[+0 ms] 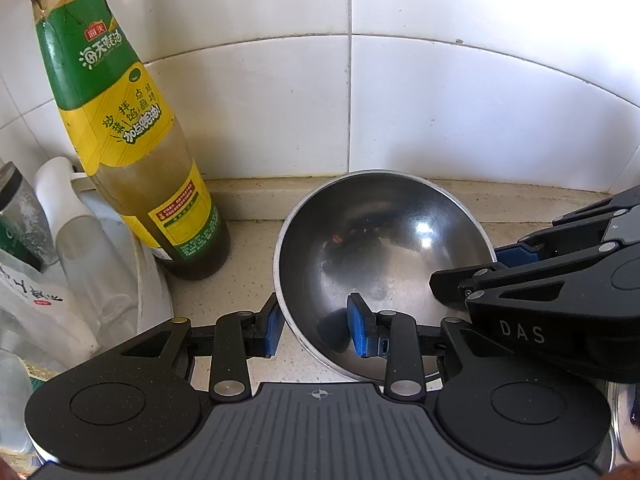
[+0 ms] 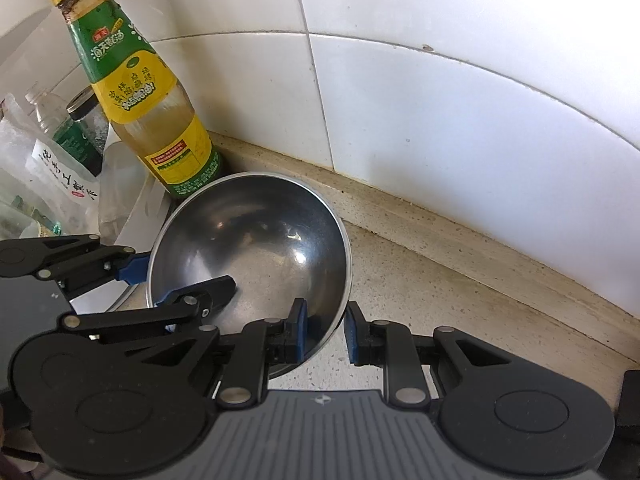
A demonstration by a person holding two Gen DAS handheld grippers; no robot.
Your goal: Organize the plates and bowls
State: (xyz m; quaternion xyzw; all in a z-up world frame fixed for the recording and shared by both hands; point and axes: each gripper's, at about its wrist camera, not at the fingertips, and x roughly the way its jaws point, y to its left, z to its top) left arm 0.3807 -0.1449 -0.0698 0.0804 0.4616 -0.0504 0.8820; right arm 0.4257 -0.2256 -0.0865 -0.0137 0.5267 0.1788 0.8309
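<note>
A shiny steel bowl (image 1: 380,248) sits on the speckled counter near the tiled wall; it also shows in the right wrist view (image 2: 256,240). My left gripper (image 1: 316,330) is open, its blue pads straddling the bowl's near left rim, one pad outside and one inside. My right gripper (image 2: 326,332) is open and straddles the bowl's near right rim the same way. Each gripper shows in the other's view, the right gripper (image 1: 480,276) at the bowl's right edge and the left gripper (image 2: 168,280) at its left edge.
A tall green and yellow sauce bottle (image 1: 132,132) stands left of the bowl by the wall. Clear bottles and plastic bags (image 1: 60,264) crowd the far left. The tiled wall (image 1: 460,100) and counter ledge (image 2: 440,216) run just behind. Another metal rim (image 1: 618,420) shows low right.
</note>
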